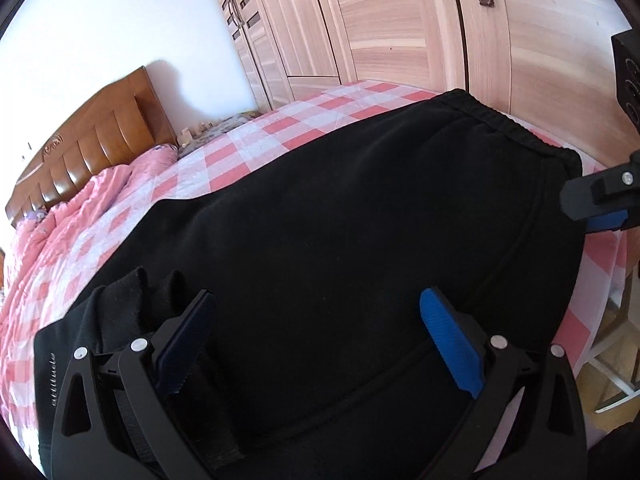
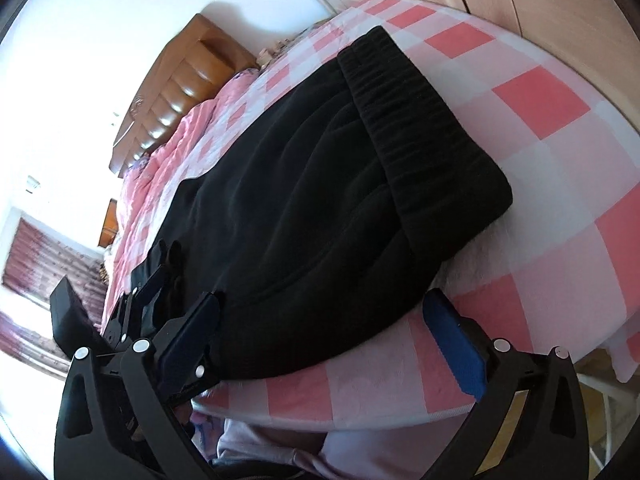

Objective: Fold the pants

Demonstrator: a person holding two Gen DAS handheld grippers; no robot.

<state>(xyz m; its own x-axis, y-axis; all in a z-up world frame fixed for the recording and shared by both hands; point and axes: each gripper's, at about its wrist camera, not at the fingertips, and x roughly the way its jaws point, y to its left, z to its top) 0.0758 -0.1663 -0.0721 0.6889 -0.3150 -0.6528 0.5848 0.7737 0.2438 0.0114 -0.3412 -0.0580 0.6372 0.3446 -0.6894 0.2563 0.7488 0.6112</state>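
Fingers [image 1: 448, 340] of both grippers spread, empty; black pants [image 1: 340, 240] folded near checked bed [image 2: 540, 92] edge.

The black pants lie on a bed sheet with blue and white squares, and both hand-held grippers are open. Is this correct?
Not fully. The sheet has pink and white squares, as the right wrist view shows. The black pants do lie on it, and the left hand-held gripper and right hand-held gripper are both open.

Open checked sheet [image 2: 540, 184] is being left free beside the waistband [image 2: 424, 128]; passage toward the headboard [image 1: 80, 152] is being blocked by a bunched pink quilt [image 1: 80, 216].
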